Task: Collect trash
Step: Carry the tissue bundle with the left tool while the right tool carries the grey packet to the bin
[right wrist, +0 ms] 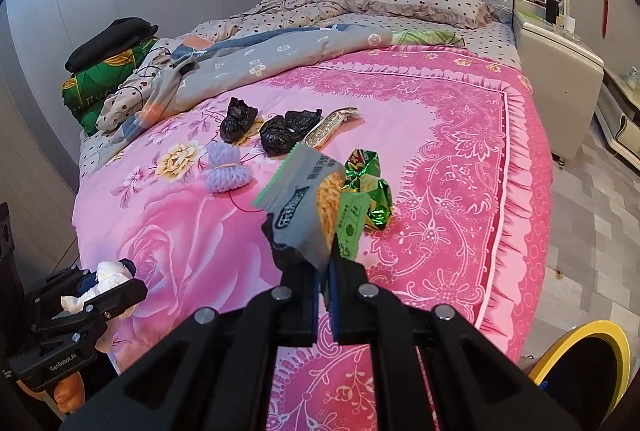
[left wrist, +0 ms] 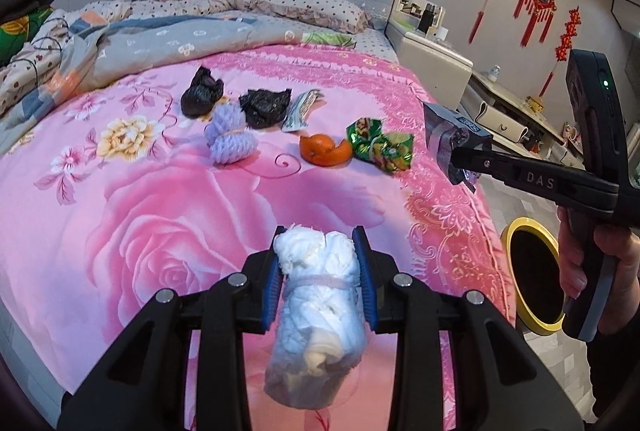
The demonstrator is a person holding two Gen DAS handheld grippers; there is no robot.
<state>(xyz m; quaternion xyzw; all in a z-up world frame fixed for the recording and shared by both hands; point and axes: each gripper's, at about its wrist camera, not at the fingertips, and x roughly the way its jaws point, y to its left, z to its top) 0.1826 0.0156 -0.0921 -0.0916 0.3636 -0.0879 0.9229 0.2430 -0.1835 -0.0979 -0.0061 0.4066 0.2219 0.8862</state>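
1. The white tissue bundle (left wrist: 320, 295) runs lengthwise along the left gripper (left wrist: 320, 263), its far end level with the fingertips and its near end hanging back toward the camera.
2. The grey snack wrapper (right wrist: 308, 199) sticks up and forward from the right gripper (right wrist: 324, 271).
3. Beyond both sets of fingertips, on the pink bedspread (left wrist: 140, 215): two black bags (left wrist: 202, 93), a purple foam net (left wrist: 230, 135), orange peel (left wrist: 324, 149), a green wrapper (left wrist: 380, 145) (all untouched).
4. A yellow-rimmed bin (left wrist: 532, 271) stands beside the bed.
5. Left pads clamp the bundle's sides; right fingers are pinched together on the wrapper's lower edge.

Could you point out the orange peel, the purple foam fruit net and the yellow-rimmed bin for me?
Curled orange peel (left wrist: 325, 149): left wrist view, on its rounded middle.
Purple foam fruit net (right wrist: 228, 173): right wrist view, near its banded waist.
Yellow-rimmed bin (left wrist: 507, 235): left wrist view, on its yellow rim.
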